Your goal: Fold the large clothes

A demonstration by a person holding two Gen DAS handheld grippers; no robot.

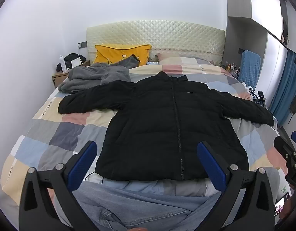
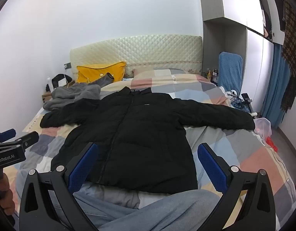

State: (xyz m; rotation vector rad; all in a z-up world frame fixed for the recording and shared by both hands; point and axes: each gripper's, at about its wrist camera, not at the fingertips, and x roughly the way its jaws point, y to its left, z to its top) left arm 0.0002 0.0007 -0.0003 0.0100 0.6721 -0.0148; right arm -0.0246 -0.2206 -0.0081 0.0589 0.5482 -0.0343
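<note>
A black puffer jacket (image 1: 167,119) lies flat and zipped on the patchwork bed cover, front up, both sleeves spread out sideways. It also shows in the right wrist view (image 2: 140,134). My left gripper (image 1: 147,154) is open and empty, held above the jacket's hem at the bed's near end. My right gripper (image 2: 148,155) is open and empty, also above the hem, to the right of the left one. The right gripper's tip shows at the edge of the left wrist view (image 1: 288,150), and the left gripper shows at the left of the right wrist view (image 2: 13,144).
A grey fleece garment (image 1: 94,77) lies by the left sleeve. A yellow pillow (image 1: 122,54) leans on the quilted headboard (image 1: 167,36). A nightstand (image 1: 61,75) stands at the left, a blue chair (image 2: 230,71) and blue curtain (image 2: 273,88) at the right. Jeans-clad legs (image 1: 138,207) are below the grippers.
</note>
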